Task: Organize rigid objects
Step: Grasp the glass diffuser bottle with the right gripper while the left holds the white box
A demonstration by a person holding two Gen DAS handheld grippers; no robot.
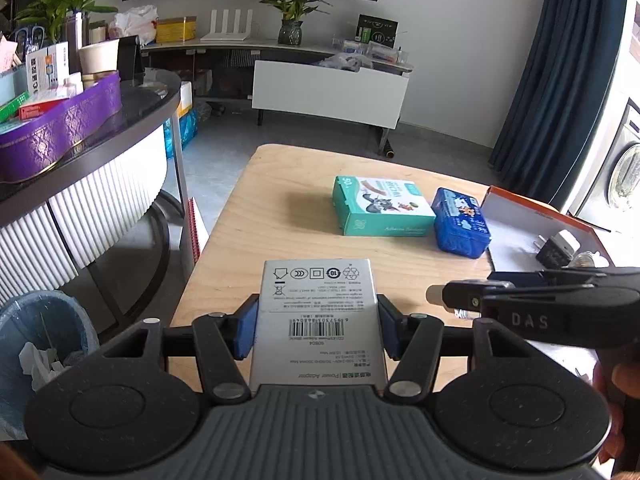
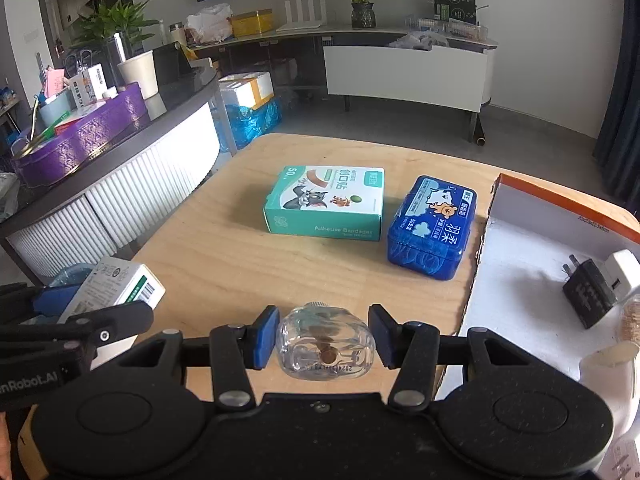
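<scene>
My left gripper [image 1: 318,330] is shut on a white power adapter box [image 1: 318,320], held above the near left of the wooden table [image 1: 260,232]; the box also shows in the right wrist view [image 2: 116,288]. My right gripper [image 2: 324,338] has its blue pads on both sides of a clear glass bottle [image 2: 326,344]; small gaps show at the pads. A teal adhesive bandage box [image 2: 328,202] and a blue plastic case [image 2: 434,226] lie mid-table. They also show in the left wrist view, the bandage box [image 1: 380,206] and the case [image 1: 460,222].
An open orange-edged white box [image 2: 532,248] at the table's right holds a black plug [image 2: 588,294] and a white charger [image 2: 622,272]. A curved counter [image 1: 80,152] with a purple tin [image 1: 60,128] stands left. A bin [image 1: 44,344] sits below left.
</scene>
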